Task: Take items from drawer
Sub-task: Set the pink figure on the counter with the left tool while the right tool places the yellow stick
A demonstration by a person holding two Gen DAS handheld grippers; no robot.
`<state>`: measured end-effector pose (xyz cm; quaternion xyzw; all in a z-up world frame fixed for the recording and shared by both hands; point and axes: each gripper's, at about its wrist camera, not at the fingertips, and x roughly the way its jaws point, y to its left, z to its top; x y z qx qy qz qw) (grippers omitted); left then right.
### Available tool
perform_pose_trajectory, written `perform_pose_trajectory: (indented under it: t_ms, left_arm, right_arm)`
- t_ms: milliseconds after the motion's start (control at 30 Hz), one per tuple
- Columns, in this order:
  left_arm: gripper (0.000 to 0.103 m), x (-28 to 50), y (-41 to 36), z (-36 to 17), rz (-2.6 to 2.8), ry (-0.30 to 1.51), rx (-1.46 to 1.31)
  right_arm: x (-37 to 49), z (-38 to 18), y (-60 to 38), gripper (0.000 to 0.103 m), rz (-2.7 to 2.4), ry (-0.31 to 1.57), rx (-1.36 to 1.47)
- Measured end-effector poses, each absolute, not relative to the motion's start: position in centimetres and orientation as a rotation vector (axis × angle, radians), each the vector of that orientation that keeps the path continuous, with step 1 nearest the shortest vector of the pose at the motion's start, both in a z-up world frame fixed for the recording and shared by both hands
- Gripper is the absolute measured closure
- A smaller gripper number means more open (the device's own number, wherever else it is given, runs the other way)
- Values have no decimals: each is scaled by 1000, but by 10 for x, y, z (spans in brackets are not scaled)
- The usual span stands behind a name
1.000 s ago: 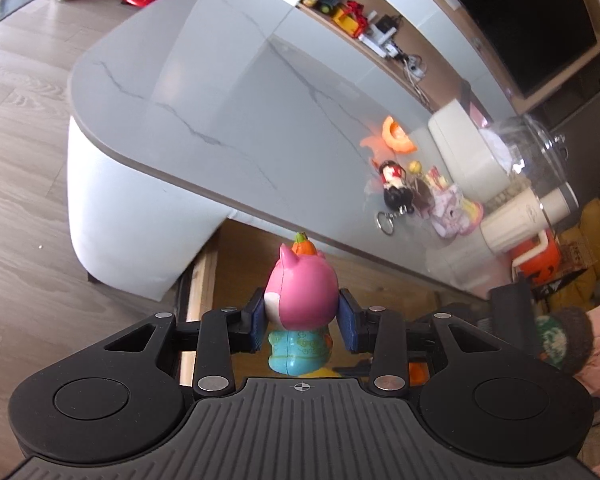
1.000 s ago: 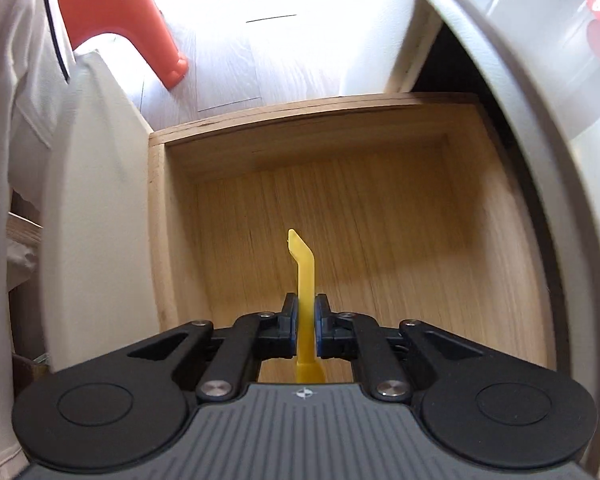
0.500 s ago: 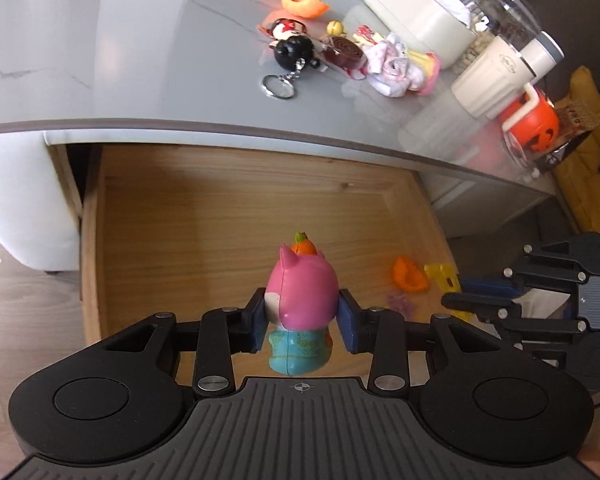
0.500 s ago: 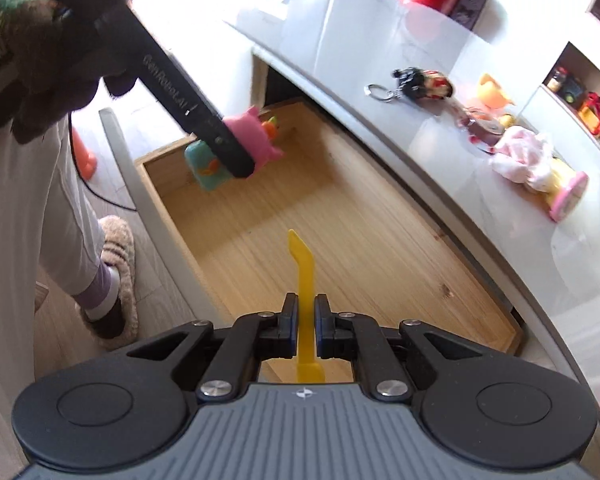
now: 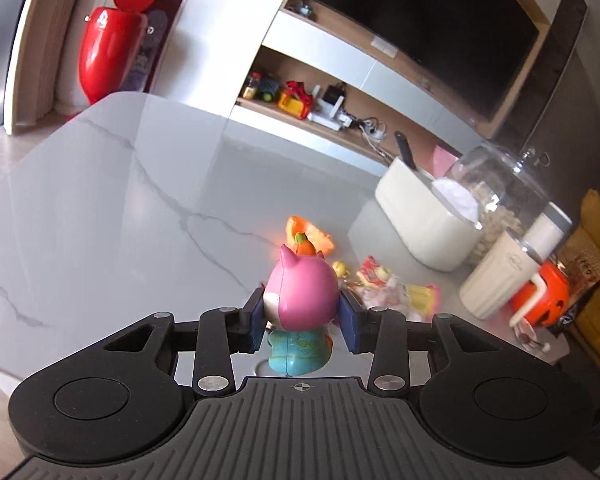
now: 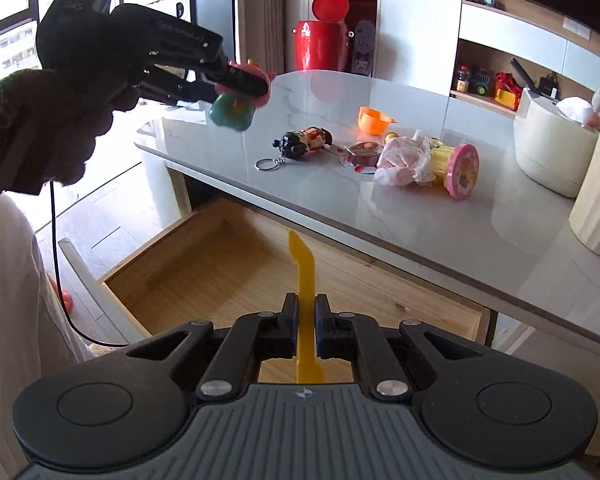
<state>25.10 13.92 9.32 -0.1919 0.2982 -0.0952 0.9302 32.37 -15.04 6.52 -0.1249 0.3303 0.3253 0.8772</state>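
The left gripper (image 5: 303, 318) clamps a pink, teal-bodied plastic toy figure (image 5: 302, 300) above the grey marble table's (image 5: 100, 200) near edge, while the right gripper (image 6: 305, 328) pinches a thin yellow plastic strip (image 6: 301, 280) over the open wooden drawer (image 6: 204, 264).

home living room: marble-look table (image 5: 100, 208) with a drawer (image 6: 228, 264), wall tv (image 5: 428, 36) over a shelf of toys (image 5: 292, 98), wood floor (image 6: 100, 220), toys and keychain (image 6: 296, 146) on the table.
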Motion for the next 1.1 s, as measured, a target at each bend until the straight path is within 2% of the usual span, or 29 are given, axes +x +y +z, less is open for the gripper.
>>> perform_pose_trajectory:
  t_ms: [133, 233, 467, 600, 900, 933, 1000, 1067, 1100]
  left_arm:
    - [61, 281, 146, 65, -112, 682, -386]
    - [61, 273, 156, 55, -94, 604, -405]
    - [61, 247, 188, 64, -82, 486, -510]
    - [61, 225, 202, 74, -78, 430, -533]
    - [61, 215, 194, 65, -143, 514, -505]
    - [61, 217, 191, 64, -153, 522, -502]
    - [61, 216, 189, 63, -173, 533, -492]
    - [61, 215, 186, 62, -188, 543, -474]
    - [61, 215, 184, 62, -197, 546, -464]
  right_arm:
    - [314, 73, -150, 95, 681, 699, -246]
    - [207, 88, -174, 95, 652, 717, -262]
    - [212, 85, -177, 95, 593, 767, -192]
    - [228, 116, -172, 95, 585, 745, -137]
    - [302, 168, -138, 95, 525, 615, -83]
    - [311, 170, -134, 93, 519, 615, -78]
    - [321, 170, -132, 75, 502, 624, -57]
    - [315, 169, -137, 63, 486, 634, -45]
    - [308, 166, -141, 60, 487, 637, -47]
